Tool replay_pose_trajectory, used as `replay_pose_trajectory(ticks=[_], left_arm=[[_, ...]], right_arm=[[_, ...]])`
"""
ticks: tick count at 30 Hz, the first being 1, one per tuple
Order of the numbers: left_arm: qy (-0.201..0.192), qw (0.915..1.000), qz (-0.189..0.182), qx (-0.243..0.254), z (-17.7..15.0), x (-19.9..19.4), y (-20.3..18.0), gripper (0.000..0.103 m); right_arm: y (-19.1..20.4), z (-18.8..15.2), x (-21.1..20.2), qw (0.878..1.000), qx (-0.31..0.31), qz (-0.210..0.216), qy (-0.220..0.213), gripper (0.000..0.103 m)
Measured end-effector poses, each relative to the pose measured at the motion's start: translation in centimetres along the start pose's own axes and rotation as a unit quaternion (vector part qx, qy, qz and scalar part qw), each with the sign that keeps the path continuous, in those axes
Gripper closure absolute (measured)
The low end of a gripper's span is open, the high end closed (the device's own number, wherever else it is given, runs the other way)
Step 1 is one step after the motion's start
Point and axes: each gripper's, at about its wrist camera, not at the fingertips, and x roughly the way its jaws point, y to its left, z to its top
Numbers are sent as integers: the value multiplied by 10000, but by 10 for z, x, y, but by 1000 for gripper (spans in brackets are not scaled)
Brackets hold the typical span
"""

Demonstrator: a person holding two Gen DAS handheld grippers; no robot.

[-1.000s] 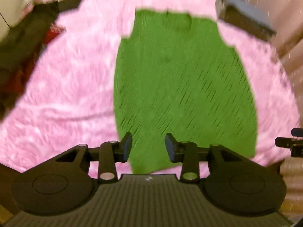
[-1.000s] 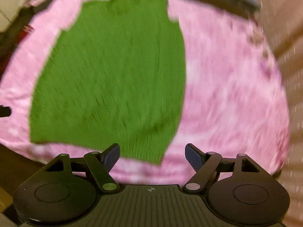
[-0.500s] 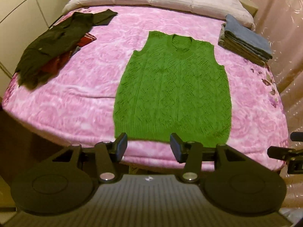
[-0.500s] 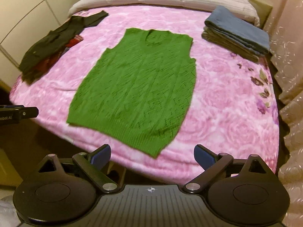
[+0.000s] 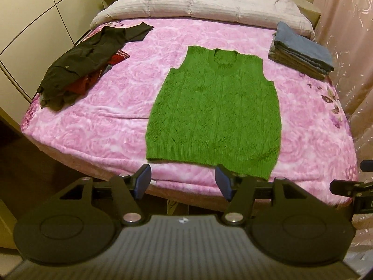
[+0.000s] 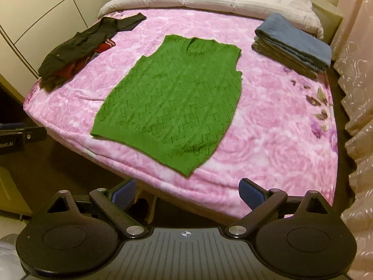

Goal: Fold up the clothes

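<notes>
A green knitted vest [image 5: 214, 112] lies flat on the pink bedspread [image 5: 98, 121], neck toward the pillows and hem near the bed's foot edge. It also shows in the right wrist view [image 6: 172, 102]. My left gripper [image 5: 183, 182] is open and empty, held off the foot of the bed, below the vest's hem. My right gripper [image 6: 187, 193] is open and empty, also off the foot edge, below the vest's right hem corner. Each gripper shows at the edge of the other's view.
A heap of dark and red clothes [image 5: 88, 63] lies at the bed's left side. A stack of folded blue and grey clothes [image 5: 300, 49] sits at the far right. A grey duvet [image 5: 205, 0] covers the head. Cupboards stand left, a curtain [image 5: 349, 46] right.
Both grippers have pulled back from just above the vest to beyond the foot of the bed. Both have opened wider. The vest lies as before.
</notes>
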Motion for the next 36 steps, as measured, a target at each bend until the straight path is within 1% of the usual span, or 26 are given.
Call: replay_pose_trajectory(ticks=[3,6,12,21,36], left_arm=[[4,10000,13,44,-4,-3,-2,46],[13,10000,25,91,-7,-5,-4,43],[64,9998,8,163,-13,-7,-7,42],[125,9997,-11,202,-23,-10,-5,42],[118,9997,51,226,-23,-12,-3,41]], right_arm=[[-2,-4,-3,10000,14,13,27,6],[-2,-8,-5,10000,10,8,34,6],[-1,-16,-6,9999,93,-18,142,6],[4,-24,-7,9998,72,-30,191,6],[13,-16,-7,9999,-94,-32,59,6]])
